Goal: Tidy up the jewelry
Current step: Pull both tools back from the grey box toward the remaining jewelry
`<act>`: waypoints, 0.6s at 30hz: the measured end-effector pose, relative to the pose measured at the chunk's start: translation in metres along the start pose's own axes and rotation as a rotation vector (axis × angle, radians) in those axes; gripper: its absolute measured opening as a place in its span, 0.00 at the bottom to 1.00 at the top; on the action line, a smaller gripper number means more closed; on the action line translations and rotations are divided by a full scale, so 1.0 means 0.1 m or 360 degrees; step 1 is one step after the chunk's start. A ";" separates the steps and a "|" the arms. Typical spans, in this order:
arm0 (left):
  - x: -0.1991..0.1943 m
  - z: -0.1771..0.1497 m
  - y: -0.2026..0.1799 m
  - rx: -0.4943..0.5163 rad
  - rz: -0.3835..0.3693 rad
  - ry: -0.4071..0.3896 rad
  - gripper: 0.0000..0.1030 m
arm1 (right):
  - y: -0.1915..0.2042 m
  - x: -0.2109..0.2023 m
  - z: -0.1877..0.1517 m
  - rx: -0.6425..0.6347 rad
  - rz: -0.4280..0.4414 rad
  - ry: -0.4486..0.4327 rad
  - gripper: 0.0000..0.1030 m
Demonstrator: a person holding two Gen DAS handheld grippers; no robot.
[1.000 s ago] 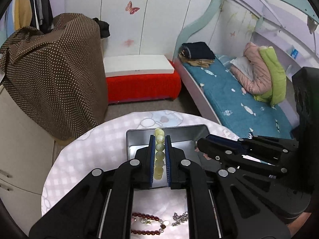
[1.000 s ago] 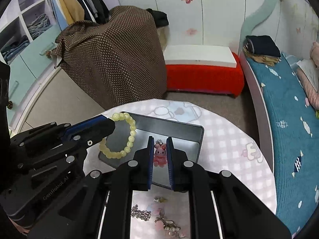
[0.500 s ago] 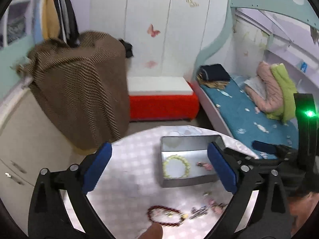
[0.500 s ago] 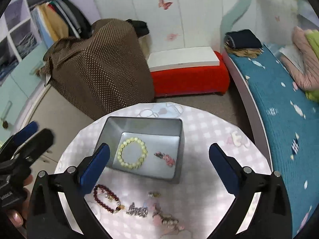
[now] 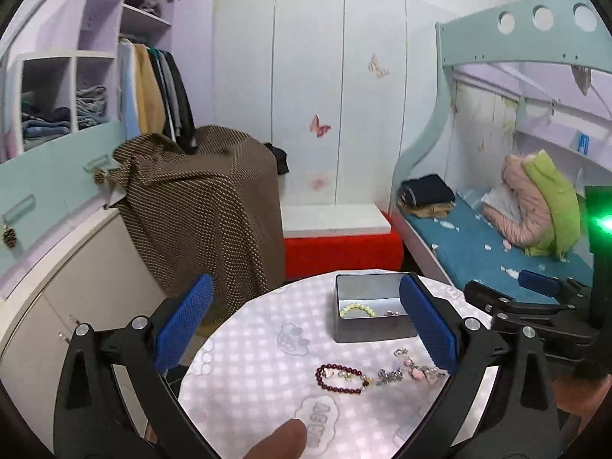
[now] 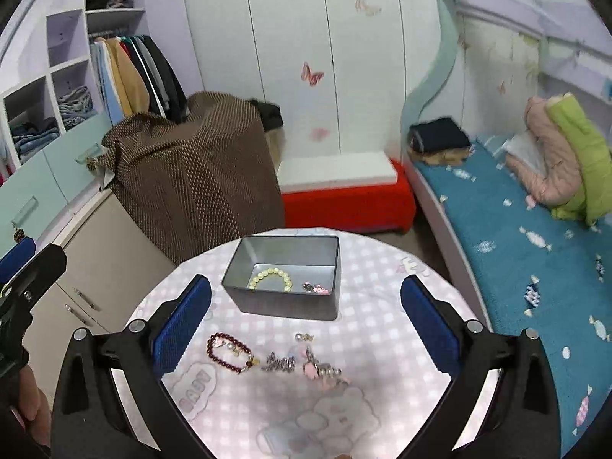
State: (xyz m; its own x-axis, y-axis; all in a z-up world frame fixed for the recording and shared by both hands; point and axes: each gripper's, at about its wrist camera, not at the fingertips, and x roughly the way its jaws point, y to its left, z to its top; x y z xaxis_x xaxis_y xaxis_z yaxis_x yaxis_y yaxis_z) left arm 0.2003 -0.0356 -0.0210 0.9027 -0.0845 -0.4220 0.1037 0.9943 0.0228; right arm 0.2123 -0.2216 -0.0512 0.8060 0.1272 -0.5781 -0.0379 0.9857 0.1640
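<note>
A grey metal tin (image 6: 283, 302) (image 5: 367, 331) stands on the round table (image 6: 382, 344) (image 5: 248, 359). Inside it lie a pale yellow bead bracelet (image 6: 270, 278) (image 5: 357, 309) and a small pink charm (image 6: 317, 288). In front of the tin, on the cloth, lie a dark red bead bracelet (image 6: 229, 352) (image 5: 338, 378), a silver chain piece (image 6: 278, 363) (image 5: 389, 375) and a pink and silver piece (image 6: 319, 370) (image 5: 420, 370). My left gripper (image 5: 306, 325) and right gripper (image 6: 306, 323) both stand wide open and empty, pulled back above the table's near side.
A brown dotted cloth (image 6: 199, 176) covers a bulky thing behind the table. A red and white bench (image 6: 344, 191) stands at the wall, a bed with blue cover (image 6: 516, 229) at right, cabinets (image 5: 46, 306) at left. A fingertip (image 5: 283, 440) shows at the left view's bottom edge.
Both grippers opened and let go: the yellow bracelet and the pink charm now lie in the tin. Both hands then drew back and up from the tin.
</note>
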 end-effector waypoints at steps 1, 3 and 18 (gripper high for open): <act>-0.08 0.00 0.00 -0.0008 0.0005 -0.0017 0.95 | 0.02 -0.11 -0.04 -0.0006 -0.0001 -0.0034 0.93; -0.27 -0.04 0.02 -0.0022 0.0012 -0.0056 0.95 | 0.06 -0.30 -0.12 -0.0020 -0.0014 -0.0088 0.93; -1.13 -0.48 0.03 -0.0111 0.0066 -0.0160 0.95 | 0.31 -1.17 -0.57 -0.0083 -0.0116 -0.0375 0.93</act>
State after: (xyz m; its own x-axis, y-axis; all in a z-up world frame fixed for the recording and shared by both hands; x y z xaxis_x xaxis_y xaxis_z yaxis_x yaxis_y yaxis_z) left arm 0.0783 -0.0198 -0.0164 0.9432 -0.0454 -0.3290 0.0390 0.9989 -0.0262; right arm 0.0826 -0.1993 -0.0242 0.9229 0.0322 -0.3837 0.0000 0.9965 0.0838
